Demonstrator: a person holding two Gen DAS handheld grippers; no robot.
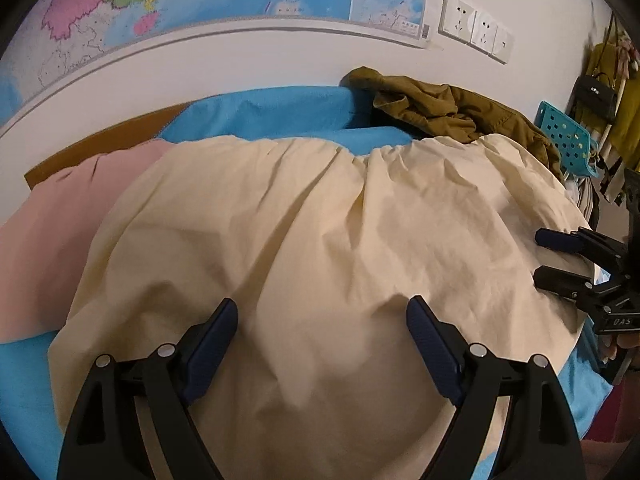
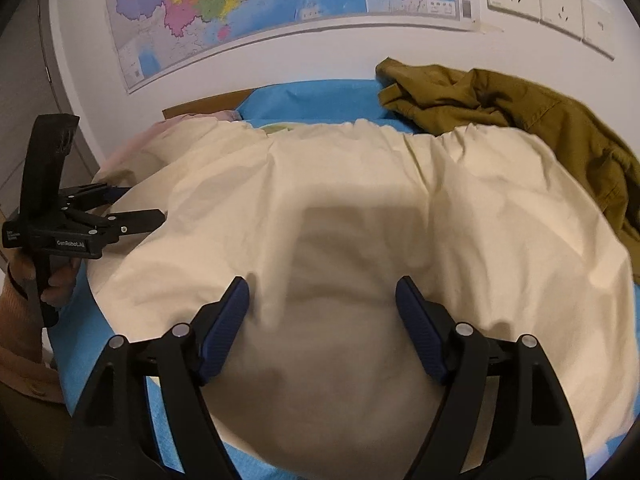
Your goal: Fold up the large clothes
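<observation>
Cream garment [image 1: 320,232]: lying spread on the blue sheet [image 1: 24,400] — long axis running left-right, gathered edge toward the wall.
Left gripper [image 1: 322,320]: hovering over the garment's near part, fingers wide apart, holding nothing.
Right gripper [image 2: 322,300]: doing the same — fingers spread wide, holding nothing.

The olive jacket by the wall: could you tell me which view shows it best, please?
The right wrist view: the olive jacket spreads wide along the bed's far right. In the left wrist view, it looks smaller and more bunched behind the cream garment.
</observation>
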